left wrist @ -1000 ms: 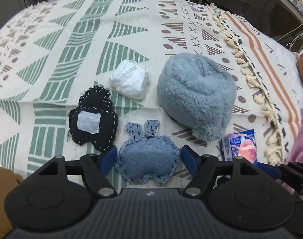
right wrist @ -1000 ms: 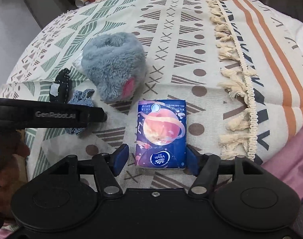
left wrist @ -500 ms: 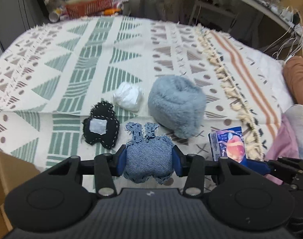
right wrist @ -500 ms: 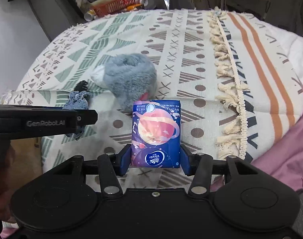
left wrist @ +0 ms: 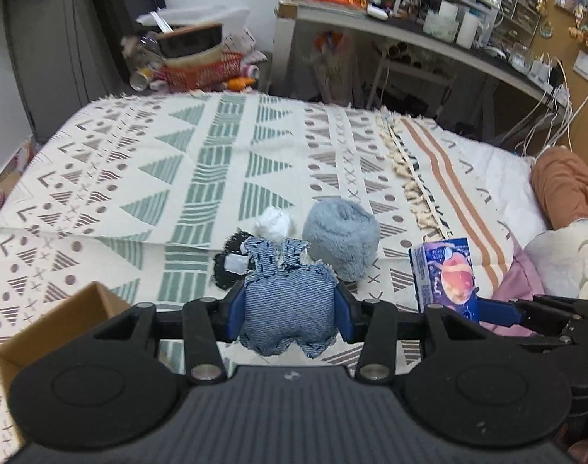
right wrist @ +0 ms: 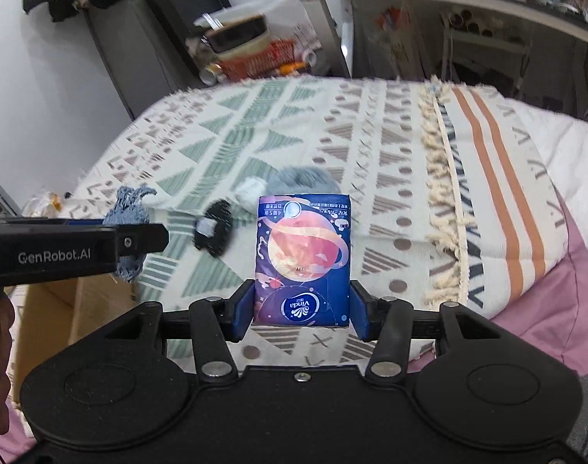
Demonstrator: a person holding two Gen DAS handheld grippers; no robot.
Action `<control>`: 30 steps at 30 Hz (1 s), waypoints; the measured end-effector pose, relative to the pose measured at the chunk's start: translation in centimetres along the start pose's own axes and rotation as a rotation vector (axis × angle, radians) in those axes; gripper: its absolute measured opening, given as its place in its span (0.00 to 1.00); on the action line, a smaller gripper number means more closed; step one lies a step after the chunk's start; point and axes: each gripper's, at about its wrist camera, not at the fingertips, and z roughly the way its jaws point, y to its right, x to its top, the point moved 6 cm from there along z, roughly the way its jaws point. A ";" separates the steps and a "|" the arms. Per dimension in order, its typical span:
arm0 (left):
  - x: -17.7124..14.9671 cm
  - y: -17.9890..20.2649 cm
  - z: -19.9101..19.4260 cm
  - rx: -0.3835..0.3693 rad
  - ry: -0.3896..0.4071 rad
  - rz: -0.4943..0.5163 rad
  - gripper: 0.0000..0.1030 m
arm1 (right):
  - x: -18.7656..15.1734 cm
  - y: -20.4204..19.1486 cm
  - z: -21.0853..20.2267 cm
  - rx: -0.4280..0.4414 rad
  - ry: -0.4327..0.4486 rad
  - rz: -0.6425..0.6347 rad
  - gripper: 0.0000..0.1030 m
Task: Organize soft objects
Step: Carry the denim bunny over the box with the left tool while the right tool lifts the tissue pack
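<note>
Denim-blue stitched fabric pouch [left wrist: 288,305] is clamped in the left gripper [left wrist: 288,311] above the patterned woven blanket [left wrist: 201,162]; the glossy blue tissue packet [right wrist: 302,261] is pinched by the right gripper [right wrist: 301,311]. Both are judged best carried level over the brown cardboard box [left wrist: 62,319] and released low. Left on the blanket are a fluffy grey plush ball [left wrist: 342,237], a black stitched felt patch [left wrist: 228,266] and a crumpled white wad [left wrist: 274,223].

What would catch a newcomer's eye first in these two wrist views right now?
Each hand-held gripper is shut on something lifted off the bed: the left hand-held gripper pinches a blue denim stuffed toy, and the right hand-held gripper clamps a dark blue tissue pack with a planet print. Behind them, a fluffy grey plush sits on the patterned blanket.
</note>
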 end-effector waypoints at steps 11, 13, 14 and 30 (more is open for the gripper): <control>-1.0 -1.7 -5.8 0.059 0.073 -0.009 0.44 | 0.9 -2.9 -4.0 0.038 0.069 -0.025 0.48; -1.1 -2.2 -6.8 0.067 0.088 -0.018 0.44 | 1.0 -3.5 -4.6 0.045 0.079 -0.032 0.48; -1.2 -2.5 -7.4 0.072 0.098 -0.024 0.44 | 1.0 -3.9 -4.9 0.049 0.083 -0.036 0.48; -4.2 -7.3 -12.1 0.149 0.164 -0.088 0.44 | 1.6 -10.7 -7.7 0.164 0.142 -0.134 0.48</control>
